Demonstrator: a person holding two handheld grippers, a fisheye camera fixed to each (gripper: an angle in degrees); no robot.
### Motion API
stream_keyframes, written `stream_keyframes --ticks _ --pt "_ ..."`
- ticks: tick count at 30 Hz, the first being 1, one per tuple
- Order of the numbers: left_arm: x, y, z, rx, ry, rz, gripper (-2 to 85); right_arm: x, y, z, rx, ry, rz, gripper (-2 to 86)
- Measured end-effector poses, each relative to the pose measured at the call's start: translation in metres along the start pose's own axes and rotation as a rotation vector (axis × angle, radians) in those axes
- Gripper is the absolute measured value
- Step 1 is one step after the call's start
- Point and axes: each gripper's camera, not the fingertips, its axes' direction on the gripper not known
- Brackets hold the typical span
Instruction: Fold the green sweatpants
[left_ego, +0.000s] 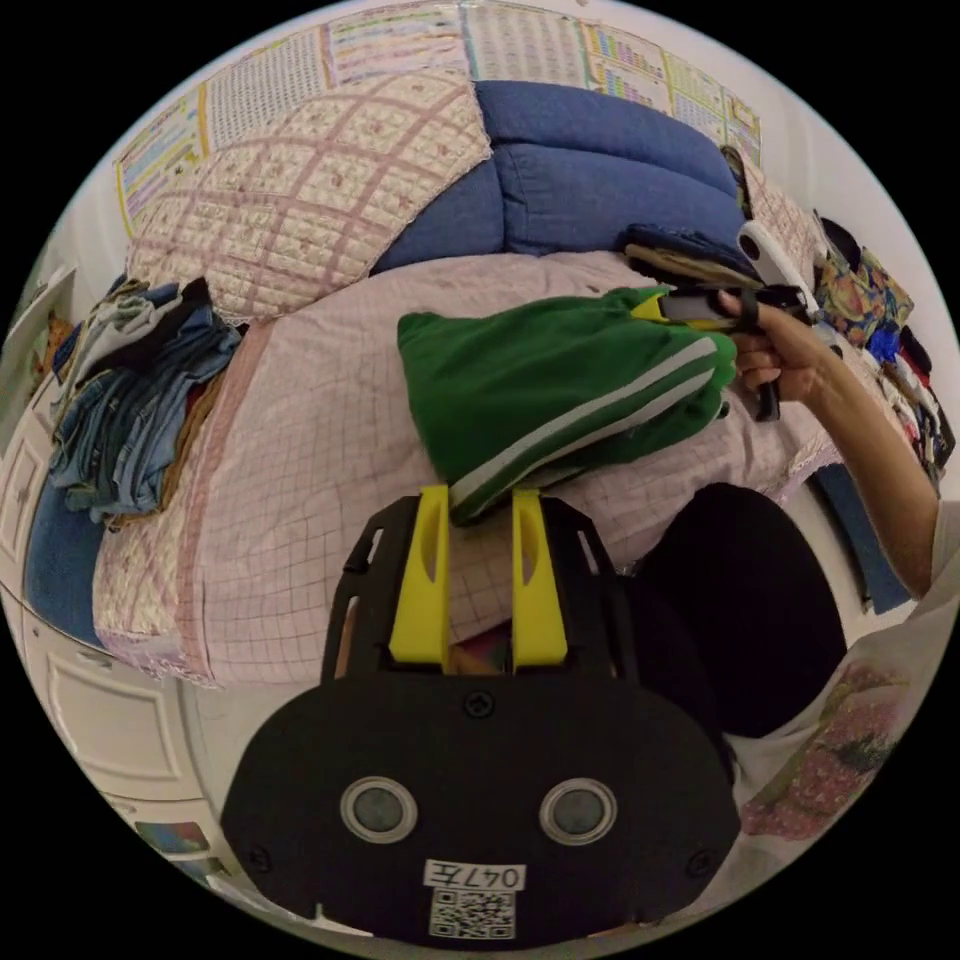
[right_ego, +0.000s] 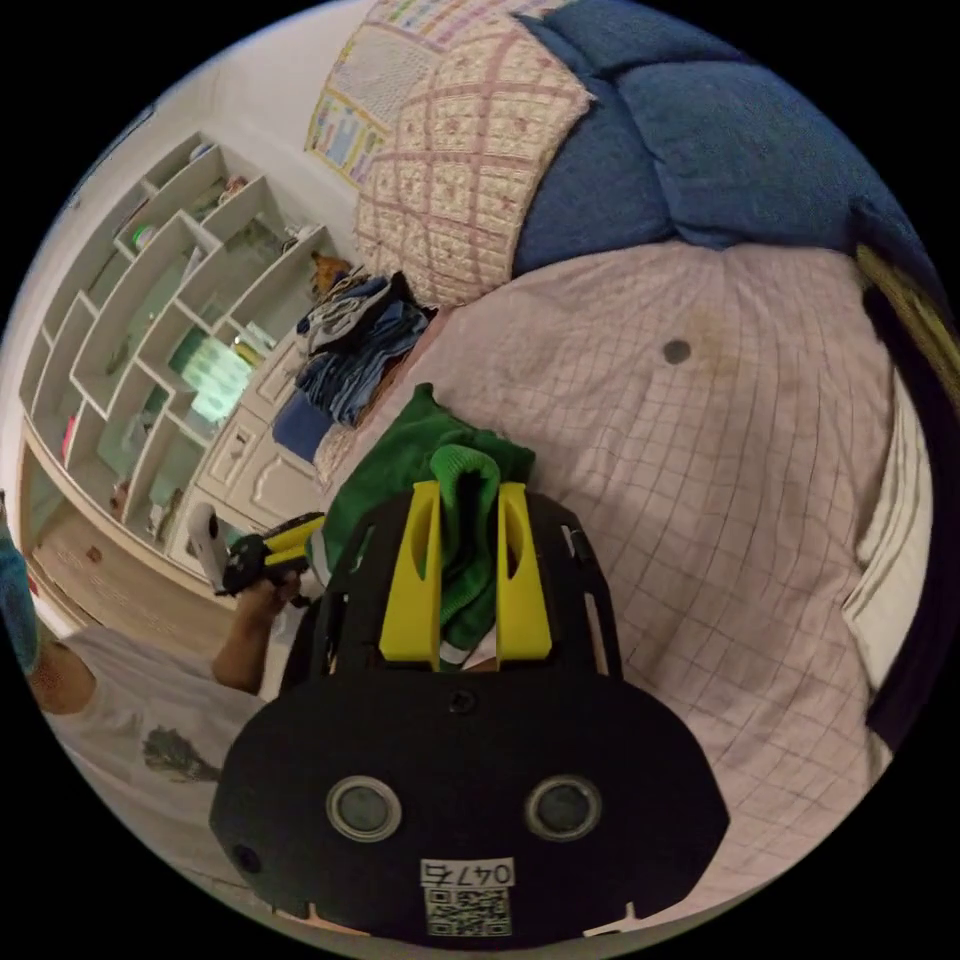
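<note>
Between both tongs (left_ego: 478, 505) (right_ego: 468, 510), green sweatpants (left_ego: 560, 385).

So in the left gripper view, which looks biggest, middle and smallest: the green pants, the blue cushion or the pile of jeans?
1. green sweatpants, though nearness to the camera may flatter them
2. blue cushion, looking close in size
3. pile of jeans, the smallest

The middle of the bed (right_ego: 720, 480) lies open, bare checked sheet. A heap of jeans (left_ego: 130, 400) crowds one side edge, and the quilted pillow (left_ego: 310, 180) and blue cushions (left_ego: 600, 170) block the head edge.
</note>
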Motion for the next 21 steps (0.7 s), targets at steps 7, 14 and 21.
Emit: stream_keyframes --ticks 7,14,21 --pt "-0.016 -0.005 -0.058 0.208 -0.020 0.014 -0.2 -0.123 0.042 -0.142 0.080 0.289 -0.355 2.4" --pt "0.033 -0.034 -0.134 0.416 0.074 0.223 -0.4 -0.166 0.208 -0.424 0.377 0.505 -0.385 2.2" --pt "0.138 -0.112 -0.111 0.416 0.425 0.427 0.7 -0.156 0.359 -0.737 0.532 0.717 -0.298 1.6"
